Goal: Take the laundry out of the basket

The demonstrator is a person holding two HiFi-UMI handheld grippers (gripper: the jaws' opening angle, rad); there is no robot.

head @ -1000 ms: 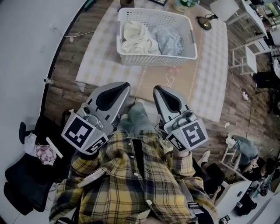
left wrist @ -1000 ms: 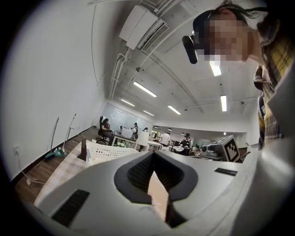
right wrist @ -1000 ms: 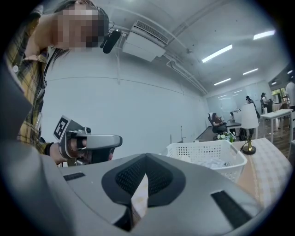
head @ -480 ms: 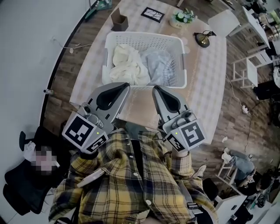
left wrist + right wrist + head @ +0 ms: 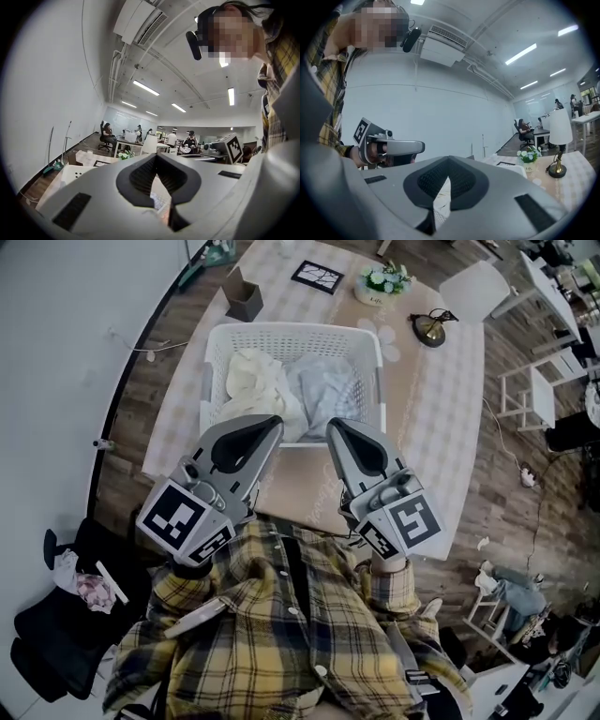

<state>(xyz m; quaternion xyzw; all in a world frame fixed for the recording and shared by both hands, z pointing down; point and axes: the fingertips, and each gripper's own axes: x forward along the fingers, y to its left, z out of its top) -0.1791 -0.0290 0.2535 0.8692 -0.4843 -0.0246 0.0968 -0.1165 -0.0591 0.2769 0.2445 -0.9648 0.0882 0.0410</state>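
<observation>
In the head view the white basket point(image 5: 212, 362) stands on the counter point(image 5: 441, 437), its long side running across the person from left to right; the laundry is all inside it. A cream garment point(image 5: 251, 381) fills the basket's left half and a pale grey-blue one point(image 5: 326, 390) its right half. The left gripper point(image 5: 275, 422) and the right gripper point(image 5: 332, 425) are held side by side over the basket's near wall, both pointing towards the basket. The cream piece lies just ahead of and below the left gripper, the grey-blue piece likewise for the right; each hand looks nearest to its own half.

In the left gripper view the left gripper point(image 5: 157, 157) has its jaws pressed together with nothing between them; the basket's rim point(image 5: 70, 174) shows low and to the left.

In the right gripper view the right gripper point(image 5: 449, 162) is likewise closed and empty; a lamp point(image 5: 558, 140) and a flower pot point(image 5: 528, 155) stand beyond the basket's far right corner.

Judging from this, the coming move calls for opening the jaws and tipping down into the basket, since both point level over the cloth rather than at it.
</observation>
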